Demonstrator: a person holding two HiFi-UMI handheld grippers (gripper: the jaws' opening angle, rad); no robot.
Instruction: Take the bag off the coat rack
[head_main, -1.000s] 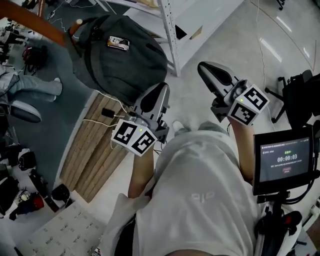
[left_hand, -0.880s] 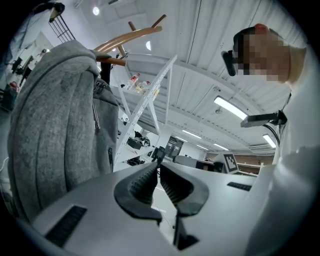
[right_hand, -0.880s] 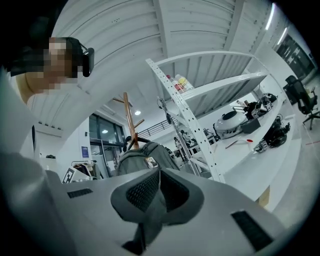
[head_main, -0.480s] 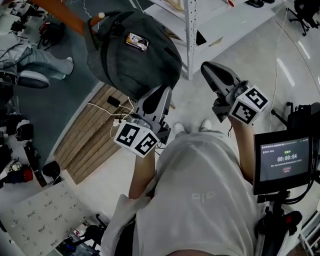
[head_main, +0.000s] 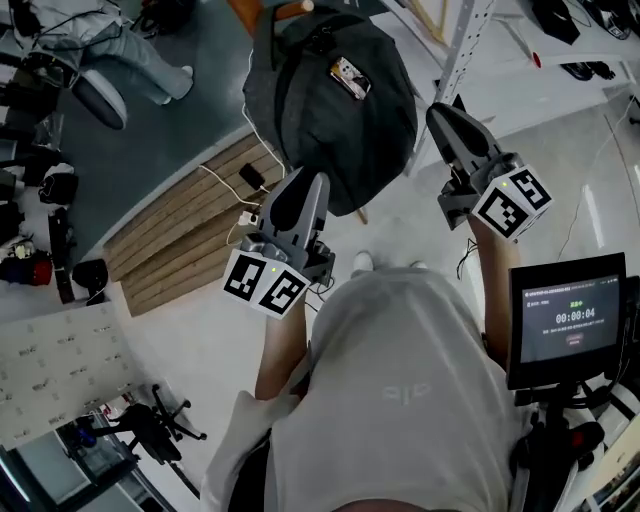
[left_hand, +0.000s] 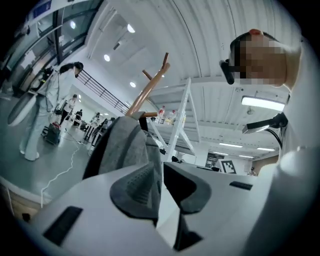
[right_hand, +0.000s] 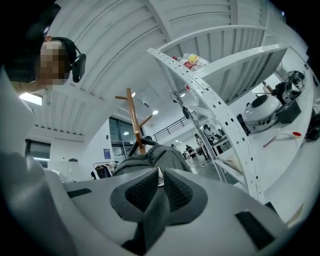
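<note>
A dark grey backpack (head_main: 330, 110) hangs from a brown wooden coat rack (head_main: 270, 12). It fills the top middle of the head view. My left gripper (head_main: 308, 182) points up at the bag's lower left side, close to it. Its jaws are opening, a narrow gap shows between them and nothing is in it (left_hand: 161, 167). In the left gripper view the backpack (left_hand: 127, 145) and the rack's pole (left_hand: 150, 85) rise just ahead. My right gripper (head_main: 440, 112) is shut and empty, beside the bag's right side. The right gripper view shows the backpack (right_hand: 150, 159) under the rack (right_hand: 134, 120).
White metal shelving (head_main: 470, 30) stands right behind the bag, with bottles and gear on it (right_hand: 260, 112). A wooden slatted board (head_main: 190, 230) with cables lies on the floor at the left. A screen (head_main: 570, 320) sits at my right. A person's legs (head_main: 130, 50) show at the upper left.
The head view has swung, so the backpack now sits top centre between both grippers. Both grippers stand closer to the bag than a second ago.
</note>
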